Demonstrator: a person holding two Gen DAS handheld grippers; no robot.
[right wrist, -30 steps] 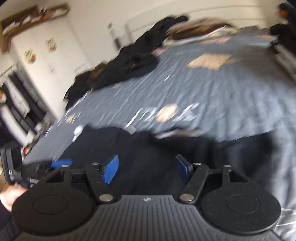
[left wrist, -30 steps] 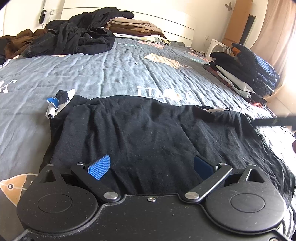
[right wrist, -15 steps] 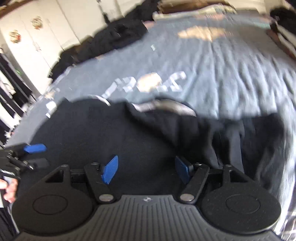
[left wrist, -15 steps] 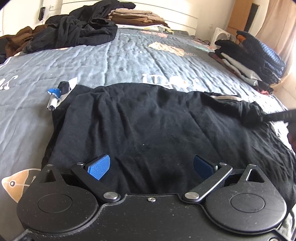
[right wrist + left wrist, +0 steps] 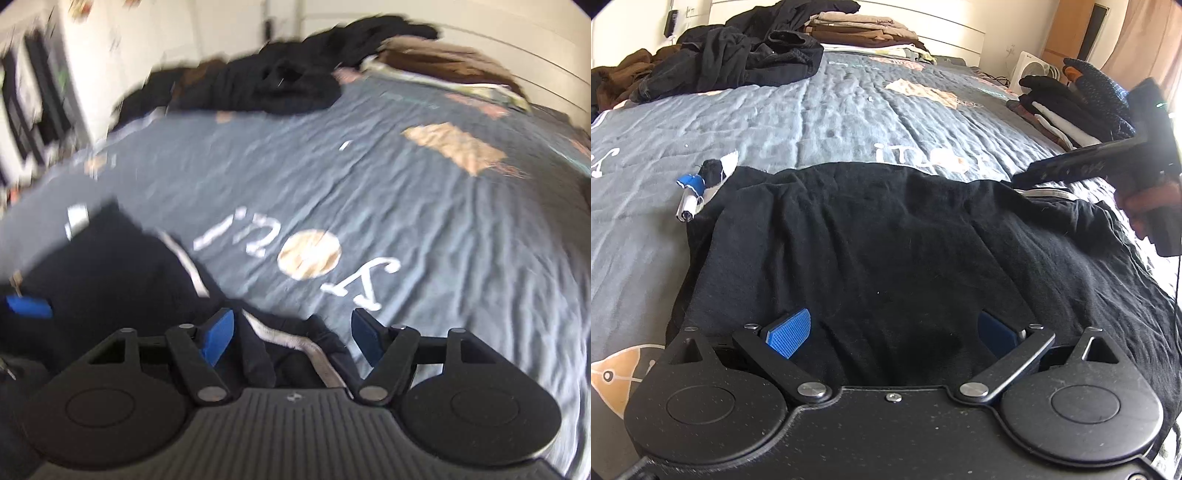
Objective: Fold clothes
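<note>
Black garment spread on the bed

The black garment [image 5: 886, 251] lies under the released left gripper [image 5: 890, 332]; its collar edge sits between the released right gripper's [image 5: 291, 332] fingers.

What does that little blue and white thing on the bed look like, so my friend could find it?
Start at the big black garment spread on the grey bedspread. At its far left corner lies a small bundle. Everything else nearby is plain; only this has bright blue, white and black scrunched together.
</note>
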